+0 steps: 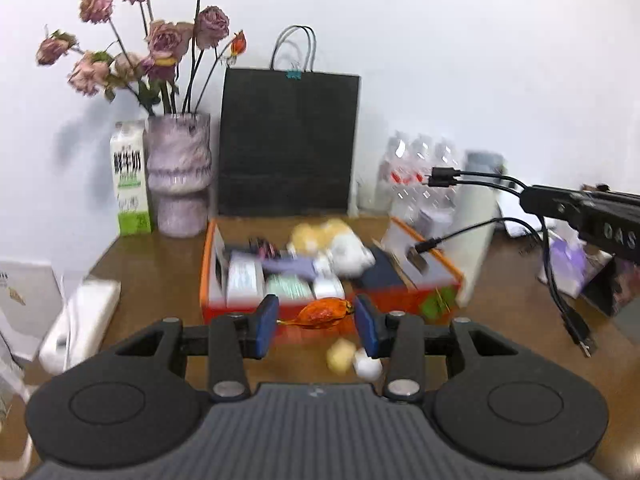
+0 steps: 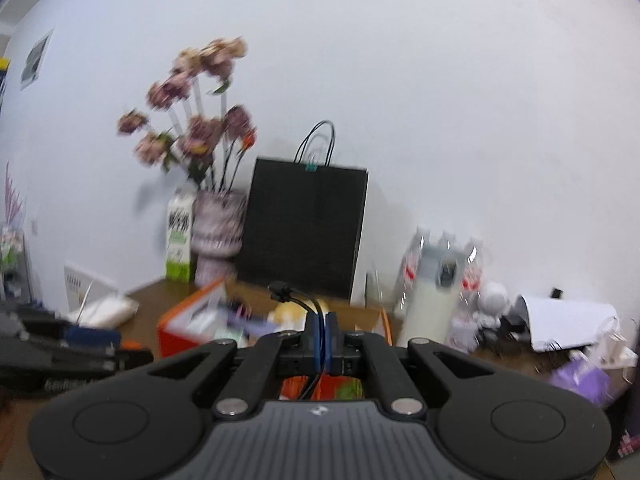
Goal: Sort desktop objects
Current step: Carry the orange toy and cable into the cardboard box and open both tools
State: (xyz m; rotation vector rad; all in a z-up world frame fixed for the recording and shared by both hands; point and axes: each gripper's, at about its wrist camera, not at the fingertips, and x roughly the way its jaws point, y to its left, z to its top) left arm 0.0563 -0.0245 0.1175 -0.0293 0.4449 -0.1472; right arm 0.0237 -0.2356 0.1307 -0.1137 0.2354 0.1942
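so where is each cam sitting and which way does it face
Left wrist: sits on the left gripper, facing the orange storage box and white wall; its open blue-padded fingers flank an orange wrapped candy, and the right gripper enters from the right.
Right wrist: sits on the right gripper, higher, facing the wall; its fingers are shut on a black multi-plug cable.
Shared: black paper bag, purple flower vase, green milk carton.

Your left gripper [image 1: 316,322] is black with blue pads [image 1: 266,324]; silver screws; your right gripper [image 2: 325,342] looks alike.
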